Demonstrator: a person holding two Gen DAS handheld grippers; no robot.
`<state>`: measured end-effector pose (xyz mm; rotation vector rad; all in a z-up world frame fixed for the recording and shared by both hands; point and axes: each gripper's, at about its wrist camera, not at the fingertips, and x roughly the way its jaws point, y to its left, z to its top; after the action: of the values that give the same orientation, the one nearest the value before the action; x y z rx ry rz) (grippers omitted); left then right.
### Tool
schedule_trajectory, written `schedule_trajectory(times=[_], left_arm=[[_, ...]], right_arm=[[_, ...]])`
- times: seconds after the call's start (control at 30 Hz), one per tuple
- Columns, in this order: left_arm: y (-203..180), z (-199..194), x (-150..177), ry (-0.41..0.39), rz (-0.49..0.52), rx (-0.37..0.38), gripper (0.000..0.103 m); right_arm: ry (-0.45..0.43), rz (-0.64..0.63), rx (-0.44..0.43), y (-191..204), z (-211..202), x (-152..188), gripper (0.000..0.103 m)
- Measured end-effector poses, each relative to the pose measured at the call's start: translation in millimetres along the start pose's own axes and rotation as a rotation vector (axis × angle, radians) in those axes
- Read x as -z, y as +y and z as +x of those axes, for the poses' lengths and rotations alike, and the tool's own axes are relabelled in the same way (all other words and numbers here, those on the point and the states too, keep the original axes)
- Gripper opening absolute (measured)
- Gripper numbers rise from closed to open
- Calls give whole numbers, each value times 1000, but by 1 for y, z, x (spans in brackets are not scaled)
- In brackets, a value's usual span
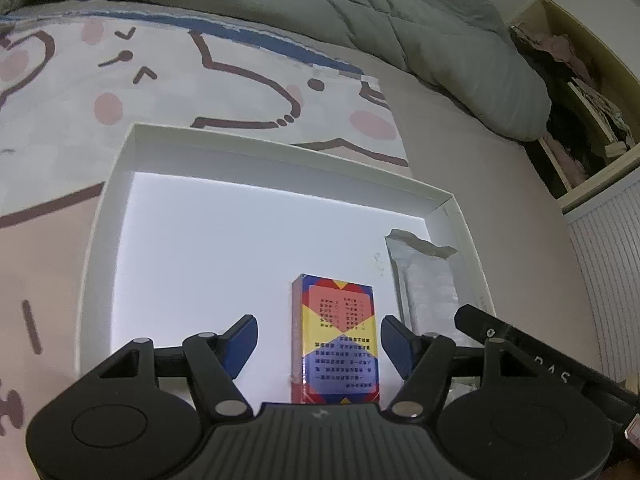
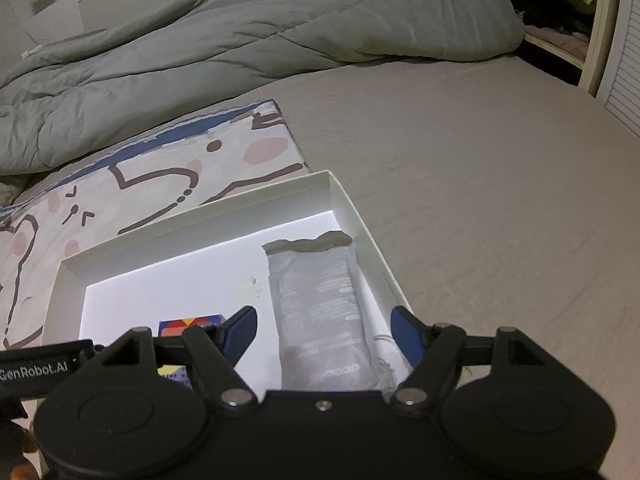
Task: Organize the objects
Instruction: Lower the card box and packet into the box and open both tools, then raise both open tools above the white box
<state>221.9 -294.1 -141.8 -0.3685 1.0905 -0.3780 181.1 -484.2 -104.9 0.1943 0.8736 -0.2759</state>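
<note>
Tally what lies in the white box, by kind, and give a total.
Colourful card box: 1
Silver foil packet: 1
Total in the white box: 2

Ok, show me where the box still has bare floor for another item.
The white box is bare across its left half and far end, bordered by the left wall, the far wall and the card pack. The near right is crowded: the silver pouch lies along the right wall with only a narrow strip between it and the pack, and both open grippers hover there.
</note>
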Motion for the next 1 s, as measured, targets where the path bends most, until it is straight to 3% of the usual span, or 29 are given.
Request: schedule_trajectory(times=[1.0], left_arm=[[0,-117,13,-107,254,-130,69]], right_arm=[[-119,-66,-42,27,-98,15,82]])
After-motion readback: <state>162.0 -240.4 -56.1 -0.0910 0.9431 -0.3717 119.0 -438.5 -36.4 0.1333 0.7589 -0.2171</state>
